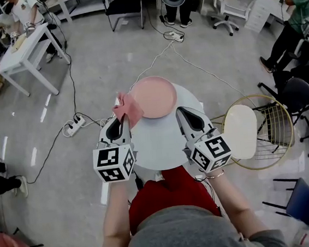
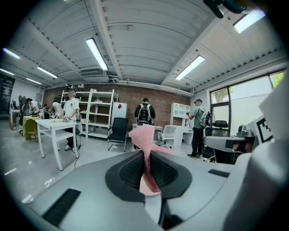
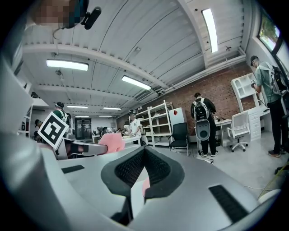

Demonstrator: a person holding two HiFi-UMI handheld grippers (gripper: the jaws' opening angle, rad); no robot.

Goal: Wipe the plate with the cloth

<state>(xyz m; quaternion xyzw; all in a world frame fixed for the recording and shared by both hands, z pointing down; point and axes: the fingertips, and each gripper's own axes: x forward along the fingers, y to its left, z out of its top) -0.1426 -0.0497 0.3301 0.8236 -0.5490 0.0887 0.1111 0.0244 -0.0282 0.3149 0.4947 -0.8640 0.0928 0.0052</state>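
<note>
A pink plate [image 1: 153, 97] lies on the far part of the round white table [image 1: 159, 141]. My left gripper [image 1: 125, 119] [image 2: 145, 154] is shut on a pink knitted cloth [image 1: 128, 108] [image 2: 143, 140], which sticks up past the jaws at the plate's left rim. My right gripper [image 1: 180, 112] [image 3: 143, 151] hovers just short of the plate's near right rim. Its jaws meet at the tips with nothing between them. A pink patch of plate [image 3: 145, 185] shows through the gap behind the tips. The cloth [image 3: 111, 141] also appears at the left of the right gripper view.
A gold wire chair [image 1: 278, 129] with a white cushion [image 1: 242, 131] stands right of the table. A power strip [image 1: 73, 126] and cables lie on the floor to the left. A white desk [image 1: 23, 49], office chairs and people fill the room's edges.
</note>
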